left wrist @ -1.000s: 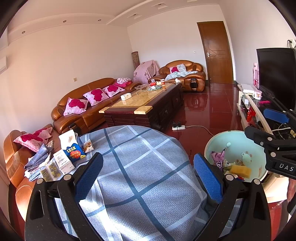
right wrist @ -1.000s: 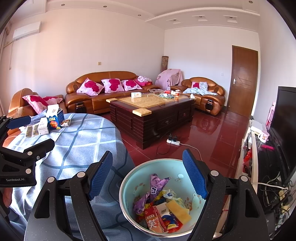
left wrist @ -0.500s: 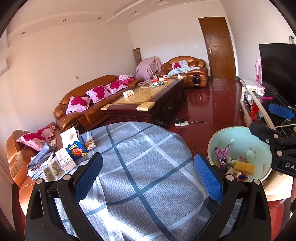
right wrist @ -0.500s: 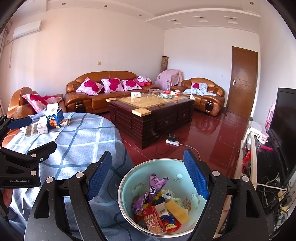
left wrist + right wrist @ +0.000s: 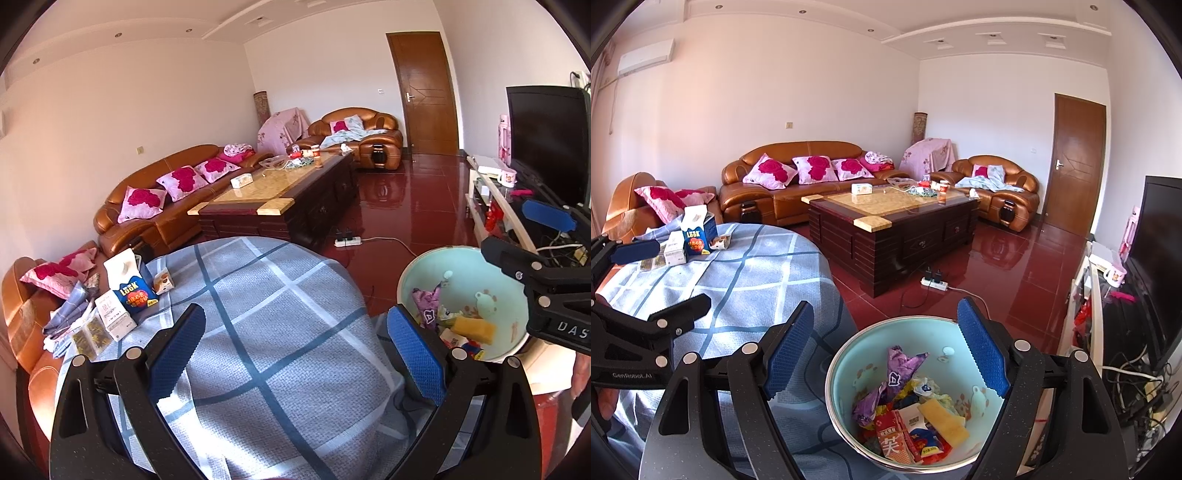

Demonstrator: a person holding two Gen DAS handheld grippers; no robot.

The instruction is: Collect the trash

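Blue carton point(image 5: 135, 295) reads "LOOK"; left gripper point(image 5: 631, 374) reads "GenRobot.AI" (white lettering).

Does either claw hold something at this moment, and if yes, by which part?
Nothing is held. The left claw stands open above the checked cloth, and the right claw stands open over the trash basin, touching no wrapper.

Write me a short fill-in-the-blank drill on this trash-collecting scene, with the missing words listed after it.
1. The wrappers lie inside a pale green ___.
2. The blue Look carton stands on a round table under a checked ___.
3. The jaws of the right gripper stand ___, holding nothing.
4. A yellow sponge lies among the ___ in the bin.

Missing words: bin; cloth; open; wrappers
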